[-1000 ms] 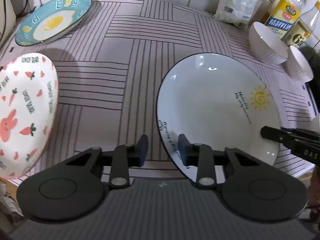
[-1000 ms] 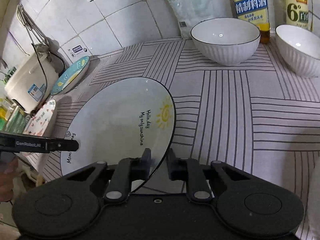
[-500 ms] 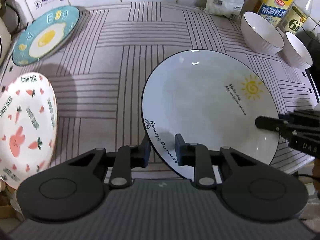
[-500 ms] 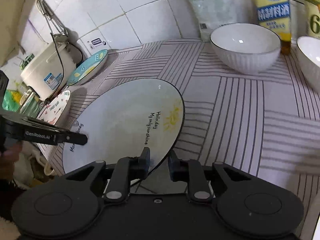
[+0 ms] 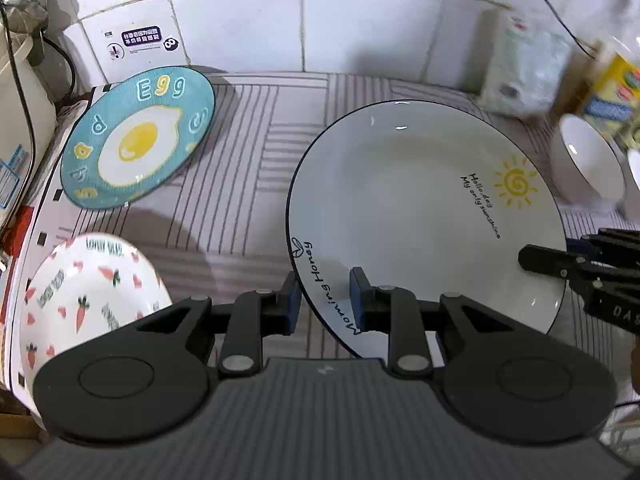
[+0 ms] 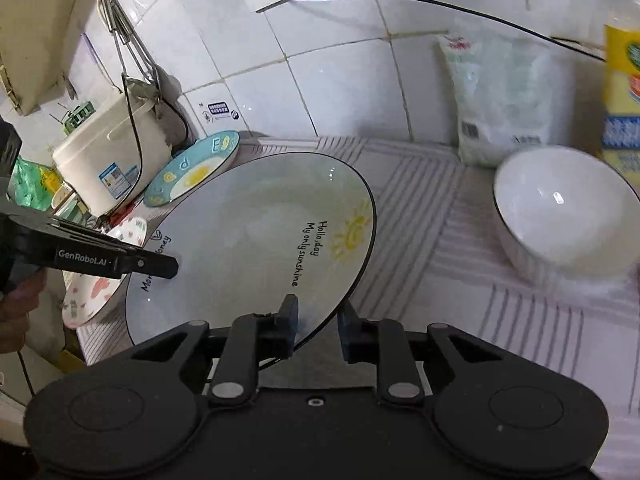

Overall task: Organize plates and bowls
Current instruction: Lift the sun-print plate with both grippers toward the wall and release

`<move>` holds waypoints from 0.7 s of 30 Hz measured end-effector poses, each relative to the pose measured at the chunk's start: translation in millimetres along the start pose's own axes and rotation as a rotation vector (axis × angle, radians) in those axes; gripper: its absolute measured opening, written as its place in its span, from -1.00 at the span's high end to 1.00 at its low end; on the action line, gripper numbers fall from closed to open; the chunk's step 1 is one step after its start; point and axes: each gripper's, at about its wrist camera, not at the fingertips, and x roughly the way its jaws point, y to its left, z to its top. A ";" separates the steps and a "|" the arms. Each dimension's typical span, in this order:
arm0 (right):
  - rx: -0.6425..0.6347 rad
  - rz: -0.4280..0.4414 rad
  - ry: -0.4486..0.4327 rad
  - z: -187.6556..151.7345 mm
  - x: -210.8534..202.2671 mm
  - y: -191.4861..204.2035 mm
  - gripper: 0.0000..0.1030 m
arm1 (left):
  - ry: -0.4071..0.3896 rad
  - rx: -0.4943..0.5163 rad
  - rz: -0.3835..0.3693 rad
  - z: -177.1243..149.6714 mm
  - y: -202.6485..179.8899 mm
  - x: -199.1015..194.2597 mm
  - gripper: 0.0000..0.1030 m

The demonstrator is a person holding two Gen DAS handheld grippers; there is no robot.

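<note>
— Three plates, by my count. And bowls?

— Two. One white bowl (image 6: 560, 216) is round, deep and glossy, ribbed on the outside with a thin dark rim. The second bowl (image 5: 635, 168) is only a white sliver at the edge of the left view.

— Describe the plates.

— The sunshine plate (image 5: 420, 220) is the largest: shallow, glazed white, with a black rim line, a yellow sun and black script. The egg plate (image 5: 136, 140) is teal with a fried egg painted in its middle. It leans near the tiled wall (image 5: 360, 20), and I cannot tell what props it up. The carrot plate (image 5: 88, 292) is white with pink hearts and orange carrots, and sits at the left edge of the striped cloth (image 5: 248, 184).

— Where is the sunshine plate?

— Raised above the cloth and tilted, carried between the two claws. The left gripper (image 5: 324, 296) pinches its rim narrowly beside the words "Morning Honey". The right gripper (image 6: 318, 326) clamps the opposite rim. Its jaws have just been easing apart a little, with the rim still between the pads.

— Anything else?

— One cream rice cooker (image 6: 108, 152), one soft plastic bag (image 6: 500, 92) and one yellow-labelled bottle (image 6: 622, 80).
</note>
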 end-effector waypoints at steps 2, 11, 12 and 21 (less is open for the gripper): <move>-0.014 -0.003 -0.003 9.9 8.4 -1.4 0.50 | -0.015 -0.014 0.002 12.8 2.4 10.1 0.54; -0.006 -0.052 -0.002 44.2 48.9 -11.2 0.46 | -0.027 -0.017 0.033 65.9 -3.6 50.9 0.54; 0.000 -0.057 -0.004 46.5 51.3 -13.3 0.46 | -0.024 -0.015 0.033 67.9 -6.7 53.2 0.54; 0.027 -0.140 0.037 58.0 64.9 -20.5 0.44 | 0.041 -0.010 0.021 82.3 -15.7 80.5 0.53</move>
